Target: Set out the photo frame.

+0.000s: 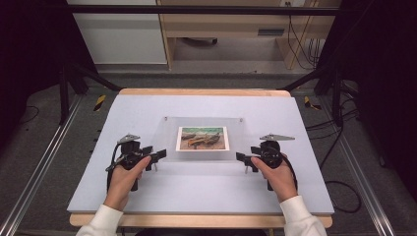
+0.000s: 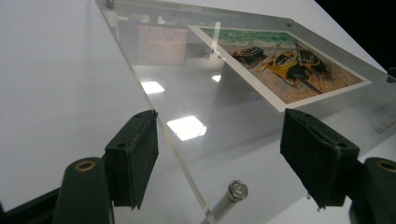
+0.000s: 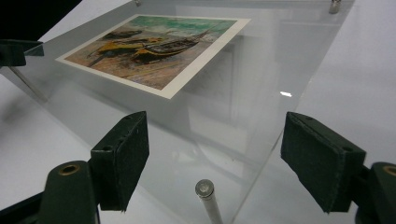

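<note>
Here, one clear acrylic frame sits mid-frame on the pale table, two grippers at its lower corners.
Left gripper and right gripper: fingers apart, each straddling a corner with a metal standoff pin. One flat, rectangular boat print inside.

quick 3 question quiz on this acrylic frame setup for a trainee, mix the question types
1. True or false: the left claw is shut on the clear acrylic frame.
2. What does the print inside the frame show? A) flowers B) boats on a shore C) a city street
3. Fill in: a metal standoff pin sits at the frame's near ____ between the right claw's jaws.

Key
1. False: its jaws stand apart, either side of the frame's near corner.
2. B
3. corner
</note>
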The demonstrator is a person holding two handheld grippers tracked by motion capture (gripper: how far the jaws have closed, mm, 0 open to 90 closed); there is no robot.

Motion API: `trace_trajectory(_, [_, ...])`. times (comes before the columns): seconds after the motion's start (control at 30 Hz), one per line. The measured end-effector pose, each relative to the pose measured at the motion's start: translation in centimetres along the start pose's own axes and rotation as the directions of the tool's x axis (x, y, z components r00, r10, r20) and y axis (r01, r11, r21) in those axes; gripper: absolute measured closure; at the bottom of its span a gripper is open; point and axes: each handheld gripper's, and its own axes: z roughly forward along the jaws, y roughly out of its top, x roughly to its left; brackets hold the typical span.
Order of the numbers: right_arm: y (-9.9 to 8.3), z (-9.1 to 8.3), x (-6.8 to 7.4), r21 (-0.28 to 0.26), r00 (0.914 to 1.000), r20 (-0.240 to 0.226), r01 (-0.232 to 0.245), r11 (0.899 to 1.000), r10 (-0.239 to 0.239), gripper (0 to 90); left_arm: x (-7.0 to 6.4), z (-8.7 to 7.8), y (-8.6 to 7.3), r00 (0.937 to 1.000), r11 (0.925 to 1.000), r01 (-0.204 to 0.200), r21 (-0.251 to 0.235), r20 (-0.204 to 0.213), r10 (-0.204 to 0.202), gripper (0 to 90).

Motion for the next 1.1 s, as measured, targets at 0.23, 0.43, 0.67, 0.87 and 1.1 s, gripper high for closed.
trace_trajectory(0.23, [0.06, -0.08, 0.05, 0.007, 1.0000, -0.001, 0.005, 1.000, -0.005, 23.8, 0.05, 0.00, 0.13, 0.9999, 0.9998, -0.002, 0.021, 0.012, 0.002, 24.9])
trace_trajectory(0.43, [0.00, -0.12, 0.04, 0.013, 0.9999, -0.005, -0.014, 1.000, 0.014, 23.1, 0.08, -0.03, 0.10, 0.9998, 0.9997, -0.003, 0.024, 0.021, 0.002, 24.3])
trace_trajectory(0.67, [0.06, 0.07, -0.16, 0.026, 0.9988, -0.018, -0.044, 0.999, 0.045, 21.1, 0.20, 0.23, 0.12, 0.9994, 0.9994, 0.014, 0.030, 0.030, -0.015, 21.5])
trace_trajectory(0.87, [0.07, 0.16, -0.14, 0.029, 0.9982, -0.016, -0.058, 0.998, 0.058, 20.6, 0.30, 0.51, 0.04, 0.9976, 0.9982, 0.044, 0.040, 0.052, -0.046, 19.5])
trace_trajectory(1.1, [0.08, -0.01, -0.15, 0.040, 0.9979, -0.020, -0.060, 0.997, 0.061, 21.2, 0.20, 0.73, -0.03, 0.9964, 0.9976, 0.054, 0.042, 0.062, -0.057, 18.9])
